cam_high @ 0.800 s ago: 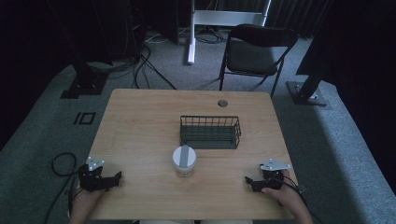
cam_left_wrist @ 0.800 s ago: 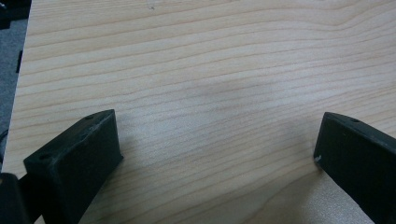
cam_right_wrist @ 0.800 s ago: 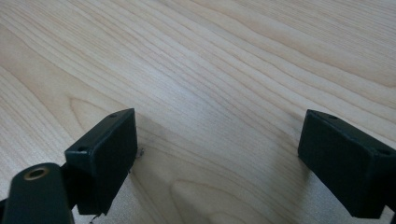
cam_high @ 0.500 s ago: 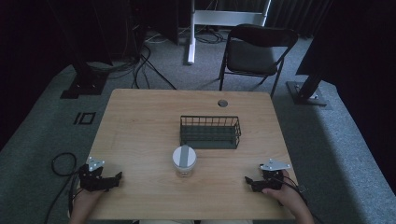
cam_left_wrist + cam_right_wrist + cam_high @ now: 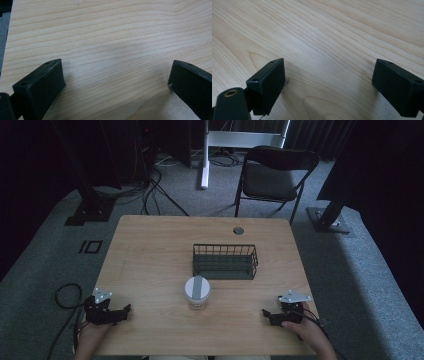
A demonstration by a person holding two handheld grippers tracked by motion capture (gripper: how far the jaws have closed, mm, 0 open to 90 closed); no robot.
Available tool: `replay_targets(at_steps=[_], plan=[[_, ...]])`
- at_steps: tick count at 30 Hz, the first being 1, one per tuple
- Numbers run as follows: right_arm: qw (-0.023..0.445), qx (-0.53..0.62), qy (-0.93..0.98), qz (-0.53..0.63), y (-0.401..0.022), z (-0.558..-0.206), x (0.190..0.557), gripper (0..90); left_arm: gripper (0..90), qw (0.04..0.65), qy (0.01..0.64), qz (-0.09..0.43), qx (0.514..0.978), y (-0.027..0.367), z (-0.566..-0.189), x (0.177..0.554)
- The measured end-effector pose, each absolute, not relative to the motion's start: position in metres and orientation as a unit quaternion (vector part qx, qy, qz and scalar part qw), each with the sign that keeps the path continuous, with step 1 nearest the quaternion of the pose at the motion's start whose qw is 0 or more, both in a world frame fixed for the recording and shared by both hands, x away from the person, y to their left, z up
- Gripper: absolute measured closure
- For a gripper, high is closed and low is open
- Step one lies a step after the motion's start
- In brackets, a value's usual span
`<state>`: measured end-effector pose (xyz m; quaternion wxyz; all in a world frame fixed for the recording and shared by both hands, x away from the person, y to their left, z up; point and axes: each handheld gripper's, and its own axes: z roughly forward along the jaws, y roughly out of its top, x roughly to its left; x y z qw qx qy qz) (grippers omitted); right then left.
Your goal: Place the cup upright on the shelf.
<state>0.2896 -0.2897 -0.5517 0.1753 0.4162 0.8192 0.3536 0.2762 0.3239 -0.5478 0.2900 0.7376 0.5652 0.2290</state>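
Observation:
A clear jar with a white lid [image 5: 197, 291] stands on the wooden table [image 5: 150, 255], near the front middle. Behind it and a little right sits a dark wire basket [image 5: 225, 261], apparently empty. My left gripper [image 5: 125, 310] rests at the front left corner, held by a hand, jaws pointing right toward the jar. My right gripper [image 5: 266, 313] rests at the front right, jaws pointing left. In the left gripper view the left gripper [image 5: 116, 75] is open over bare wood. In the right gripper view the right gripper [image 5: 329, 75] is open too, with only wood between its jaws.
A round cable hole [image 5: 238, 230] lies near the table's far edge. A folding chair [image 5: 272, 175] stands behind the table. Stand bases [image 5: 90, 212] and cables lie on the grey carpet around it.

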Motion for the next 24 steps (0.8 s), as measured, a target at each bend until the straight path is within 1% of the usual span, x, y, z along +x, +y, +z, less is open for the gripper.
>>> replay_targets(at_steps=[9,15,24], plan=[[0.179,0.426,0.815,0.351,-0.286,-0.551,0.29,10.9,0.6,0.29,0.565,0.229,0.738,0.324,-0.548,0.276],[0.174,0.409,0.822,0.355,-0.278,-0.551,0.289,11.0,0.5,0.29,0.565,0.229,0.737,0.324,-0.548,0.276],[0.175,0.388,0.821,0.381,-0.263,-0.539,0.29,11.0,0.6,0.29,0.566,0.229,0.737,0.324,-0.548,0.276]])
